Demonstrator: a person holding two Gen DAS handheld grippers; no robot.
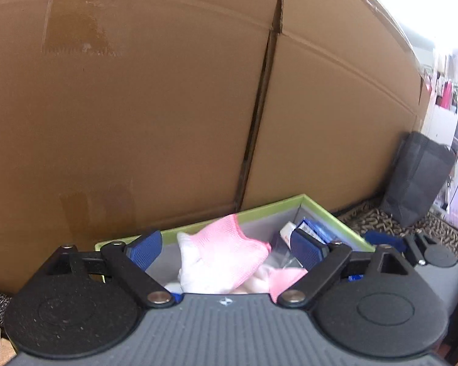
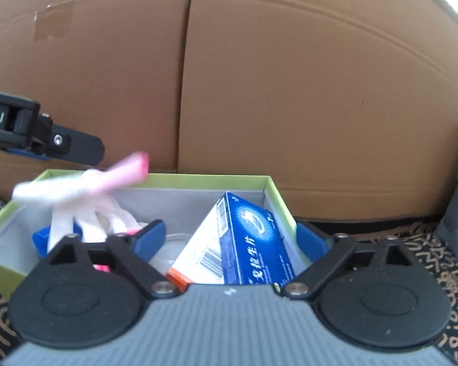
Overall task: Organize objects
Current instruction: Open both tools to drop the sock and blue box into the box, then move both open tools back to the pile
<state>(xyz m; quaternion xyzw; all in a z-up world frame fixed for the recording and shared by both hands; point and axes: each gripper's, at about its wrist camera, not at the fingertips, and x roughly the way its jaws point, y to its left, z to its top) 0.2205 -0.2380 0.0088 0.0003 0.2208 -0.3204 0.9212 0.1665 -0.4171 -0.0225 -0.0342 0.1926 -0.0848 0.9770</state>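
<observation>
Left wrist view: the left gripper has its jaws spread wide, gripping nothing, above a pink-and-white glove in the green-rimmed box

Right wrist view: the right gripper is likewise wide open and empty; a blue carton leans inside the box, glove to its left

Big cardboard wall right ahead of me, seam down its middle, dark grey bag leaning at its right end, black-and-tan patterned cloth under everything.
</observation>
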